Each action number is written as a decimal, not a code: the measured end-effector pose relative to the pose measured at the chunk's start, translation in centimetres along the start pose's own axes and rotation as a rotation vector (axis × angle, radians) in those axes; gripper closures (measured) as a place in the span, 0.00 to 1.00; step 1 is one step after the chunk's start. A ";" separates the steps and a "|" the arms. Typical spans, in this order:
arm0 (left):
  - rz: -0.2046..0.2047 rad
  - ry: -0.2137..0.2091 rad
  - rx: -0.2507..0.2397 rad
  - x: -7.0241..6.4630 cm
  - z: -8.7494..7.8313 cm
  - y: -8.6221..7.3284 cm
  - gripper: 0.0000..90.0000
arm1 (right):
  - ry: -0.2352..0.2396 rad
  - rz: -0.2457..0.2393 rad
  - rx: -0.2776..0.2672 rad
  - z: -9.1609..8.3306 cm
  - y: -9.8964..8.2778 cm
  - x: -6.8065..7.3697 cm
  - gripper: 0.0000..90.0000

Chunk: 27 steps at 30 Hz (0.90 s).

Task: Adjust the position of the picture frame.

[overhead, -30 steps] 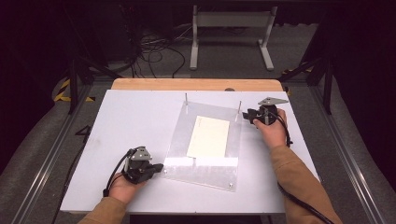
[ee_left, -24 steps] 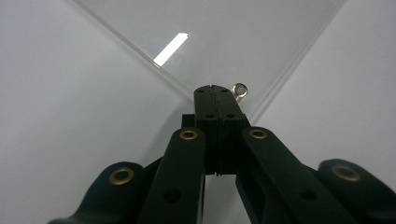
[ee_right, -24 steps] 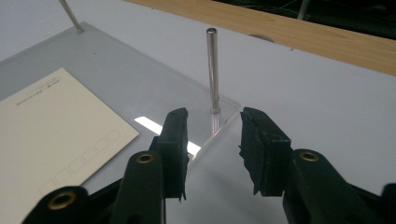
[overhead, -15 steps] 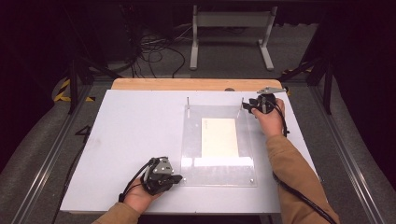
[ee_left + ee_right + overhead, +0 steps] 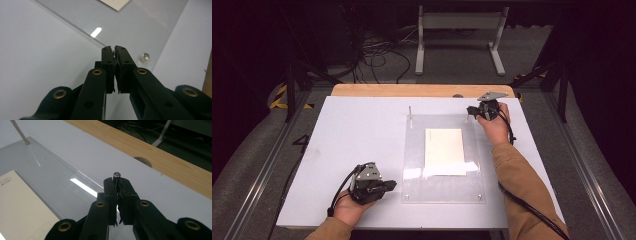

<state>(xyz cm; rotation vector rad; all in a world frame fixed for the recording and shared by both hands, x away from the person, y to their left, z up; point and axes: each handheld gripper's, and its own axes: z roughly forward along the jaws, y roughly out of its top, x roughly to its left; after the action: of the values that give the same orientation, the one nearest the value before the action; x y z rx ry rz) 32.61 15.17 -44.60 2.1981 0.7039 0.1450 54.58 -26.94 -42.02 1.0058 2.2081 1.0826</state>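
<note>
a clear acrylic plate (image 5: 442, 160) lies flat on the white bench (image 5: 352, 135), right of the bench's middle, with a cream card (image 5: 444, 151) lying on its centre. a thin metal pin (image 5: 410, 113) stands upright at the plate's far left corner, and small round studs sit at its two near corners.

the right gripper (image 5: 473, 112) is at the plate's far right corner, held in a hand whose tan sleeve runs down the right side of the bench. in the right gripper view its jaws have just been closing and now stand clenched on a second metal pin (image 5: 116, 176), whose round top pokes out just above the fingertips; the plate's edge (image 5: 82, 178) runs by just beside them and the card (image 5: 22, 205) lies off to the lower left. the wooden strip (image 5: 160, 152) at the bench's far edge crosses behind.

the left gripper (image 5: 389, 186) sits near the plate's near left corner, just beside its edge, pointing toward it. in the left gripper view its jaws are clenched together with nothing between them, the tips hovering over the plate's edge (image 5: 75, 30), and the corner stud (image 5: 145, 56) is close by to their right. whether the tips touch the plate i cannot tell.
</note>
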 end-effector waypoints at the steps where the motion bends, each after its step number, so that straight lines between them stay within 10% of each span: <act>1: -0.012 0.005 -0.005 0.0 -0.1 -0.1 0.95 | 0.022 -0.006 -0.003 -0.2 0.0 0.4 0.95; 27: -0.021 0.007 -0.010 0.5 -0.1 0.1 0.94 | 0.154 -0.041 -0.029 -1.5 -1.6 4.4 0.95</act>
<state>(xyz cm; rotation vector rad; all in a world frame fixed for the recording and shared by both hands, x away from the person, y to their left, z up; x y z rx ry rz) 33.04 15.45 -44.56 2.1806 0.7290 0.1455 50.21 -24.80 -42.90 0.8872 2.3167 1.2056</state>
